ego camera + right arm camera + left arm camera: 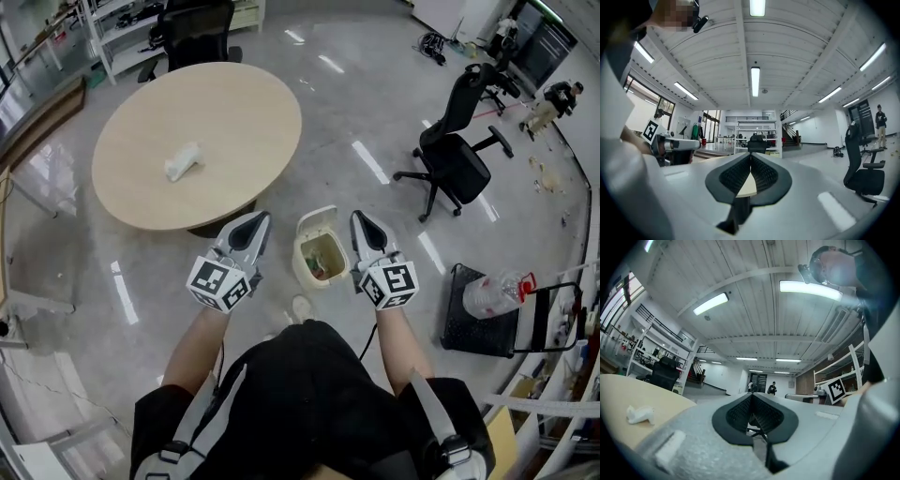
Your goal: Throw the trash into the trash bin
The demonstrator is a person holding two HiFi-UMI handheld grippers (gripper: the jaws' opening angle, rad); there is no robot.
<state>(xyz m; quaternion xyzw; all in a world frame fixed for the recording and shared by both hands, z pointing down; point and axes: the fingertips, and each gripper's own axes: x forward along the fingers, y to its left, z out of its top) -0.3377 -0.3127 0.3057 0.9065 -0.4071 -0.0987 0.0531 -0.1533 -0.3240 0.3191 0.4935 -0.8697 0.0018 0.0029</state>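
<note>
Head view puts both of my claws low in the frame, held up over the floor side by side. The left claw (pixel 255 223) has its jaws pressed together with nothing between them, and the left gripper view confirms it. The right claw (pixel 362 221) is closed and empty too, its pads meeting in the right gripper view.

The trash bin (pixel 302 267), cream with its lid tipped back, stands on the floor between the two claws, just beside the round desk (pixel 225 112). Some scraps lie inside it, too small for me to tell what they are. The trash, a crumpled white wad (pixel 183 161), sits on the desk towards its middle, well apart from both claws. The desk's near edge lies between it and me.

To the right, a black office chair (pixel 453 150) stands on the open floor, well apart from the bin. Nearer my right side, a black crate (pixel 469 323) sits on the floor with a clear plastic bottle (pixel 495 292) lying across its top. Another dark chair (pixel 199 28) stands behind the desk, near white shelving (pixel 122 33).
</note>
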